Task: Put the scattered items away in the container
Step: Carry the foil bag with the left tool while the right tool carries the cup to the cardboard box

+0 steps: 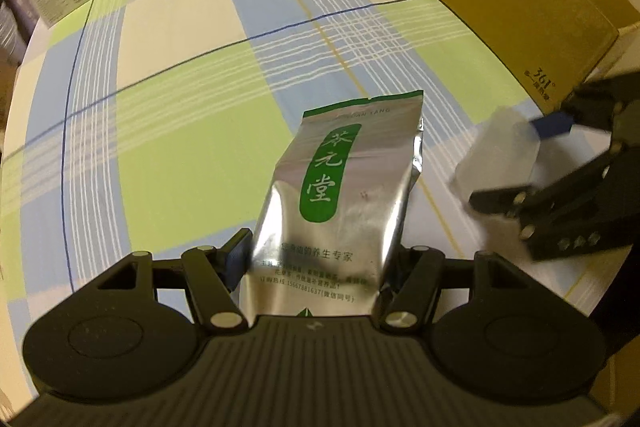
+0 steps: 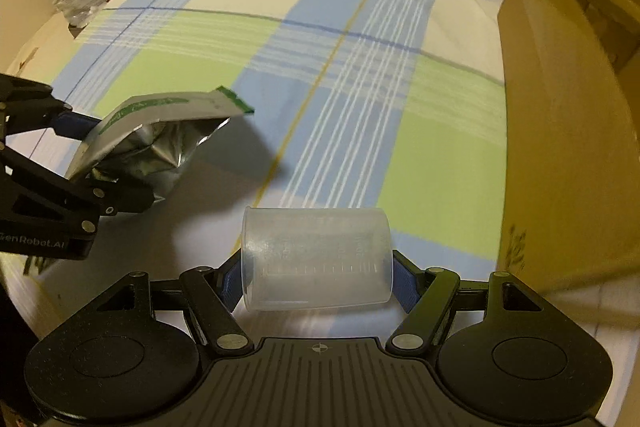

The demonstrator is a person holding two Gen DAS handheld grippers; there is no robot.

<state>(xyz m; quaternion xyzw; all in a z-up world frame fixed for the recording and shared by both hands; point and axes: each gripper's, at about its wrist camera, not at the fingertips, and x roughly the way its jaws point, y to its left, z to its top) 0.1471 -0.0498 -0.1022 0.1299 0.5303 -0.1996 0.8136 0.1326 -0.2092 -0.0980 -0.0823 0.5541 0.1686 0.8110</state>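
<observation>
Left tool [image 1: 316, 263] clenches foil pouch [image 1: 340, 187] – right tool [image 2: 318, 275] grips plastic cup [image 2: 316, 259]

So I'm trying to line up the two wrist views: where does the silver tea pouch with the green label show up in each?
Left wrist: silver tea pouch is at centre bottom, held between the left gripper fingers.
Right wrist: the same pouch sits at the left edge, seen side-on.
Shared landmark: the cardboard box on the right of both views.
</observation>
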